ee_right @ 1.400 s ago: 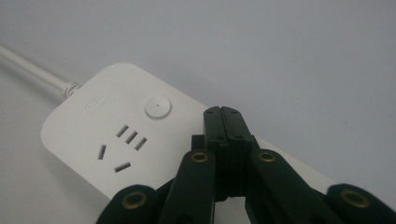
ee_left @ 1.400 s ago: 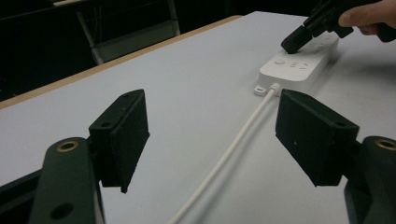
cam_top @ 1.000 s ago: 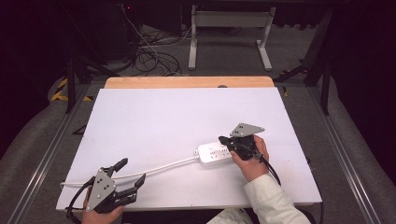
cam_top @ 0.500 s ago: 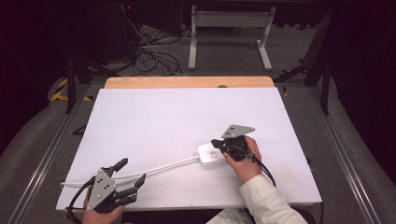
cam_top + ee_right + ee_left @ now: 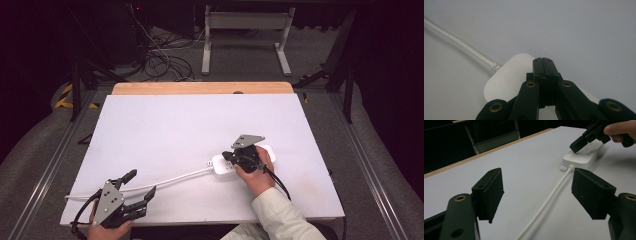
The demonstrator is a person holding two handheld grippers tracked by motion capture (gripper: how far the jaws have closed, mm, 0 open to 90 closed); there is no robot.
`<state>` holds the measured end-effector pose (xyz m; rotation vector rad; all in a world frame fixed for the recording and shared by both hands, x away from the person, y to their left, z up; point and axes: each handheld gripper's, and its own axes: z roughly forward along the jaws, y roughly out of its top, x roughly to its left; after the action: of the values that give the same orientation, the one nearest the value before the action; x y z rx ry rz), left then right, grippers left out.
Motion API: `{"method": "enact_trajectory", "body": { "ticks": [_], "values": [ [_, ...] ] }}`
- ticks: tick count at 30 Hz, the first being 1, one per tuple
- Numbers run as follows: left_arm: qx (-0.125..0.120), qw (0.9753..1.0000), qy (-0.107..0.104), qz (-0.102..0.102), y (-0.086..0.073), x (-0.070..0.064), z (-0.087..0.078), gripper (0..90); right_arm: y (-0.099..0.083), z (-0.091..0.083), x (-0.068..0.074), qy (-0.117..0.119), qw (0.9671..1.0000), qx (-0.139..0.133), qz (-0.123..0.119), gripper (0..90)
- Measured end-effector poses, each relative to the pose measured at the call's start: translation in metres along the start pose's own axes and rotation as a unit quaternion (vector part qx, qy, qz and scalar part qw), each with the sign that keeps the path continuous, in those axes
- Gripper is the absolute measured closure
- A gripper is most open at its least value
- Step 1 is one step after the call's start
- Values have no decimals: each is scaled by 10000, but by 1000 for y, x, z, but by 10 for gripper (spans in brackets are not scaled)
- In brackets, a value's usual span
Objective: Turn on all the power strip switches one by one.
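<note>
High view: white table top [image 5: 190,125] with a wooden strip along its far edge. A white power strip [image 5: 243,161] lies flat at right of centre. Its white cable [image 5: 170,178] runs from the strip's left end toward the near left edge of the table. The right gripper [image 5: 231,158], held in the person's right hand [image 5: 256,172], sits over the power strip with its tips down on the strip's top face. The left gripper [image 5: 141,184] is at the near left corner, jaws spread, lying just above the cable, well apart from the strip. Light sleeve [image 5: 280,217] at the bottom edge.

Left gripper view: the two black jaws stand wide apart with nothing between the pads. The cable [image 5: 544,206] passes along the table below the gap, not touched. Farther off, the power strip [image 5: 584,157] with the right gripper [image 5: 577,145] pressing its closed tip onto the strip's top.

Right gripper view: jaws pressed together, pads meeting, nothing held between them. The tip rests over the rounded end of the power strip [image 5: 509,78]; the cable [image 5: 456,43] leaves that end toward upper left.
</note>
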<state>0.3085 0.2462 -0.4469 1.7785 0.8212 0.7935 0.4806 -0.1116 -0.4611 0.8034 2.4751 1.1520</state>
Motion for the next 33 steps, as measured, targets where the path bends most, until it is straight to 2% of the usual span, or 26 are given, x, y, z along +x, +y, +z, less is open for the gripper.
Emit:
{"method": "enact_trajectory", "body": {
  "ticks": [16, 21, 29, 33],
  "values": [
    [-4, 10000, 9, -5, 0, 0, -1, 262, 2, 4, 7, -256, 9994, 130, -198, 900],
    [-5, 10000, 5, -1, 0, 0, -1, 263, 2, 4, 6, -215, 9996, 159, -127, 900],
    [-10, 10000, 14, -2, 0, -1, -1, 263, 2, 5, 9, -326, 9992, 180, -141, 900],
    [-12, 10000, 21, -2, 0, -1, -1, 262, 1, 5, 8, -300, 9994, 159, -94, 900]
  ]
}}
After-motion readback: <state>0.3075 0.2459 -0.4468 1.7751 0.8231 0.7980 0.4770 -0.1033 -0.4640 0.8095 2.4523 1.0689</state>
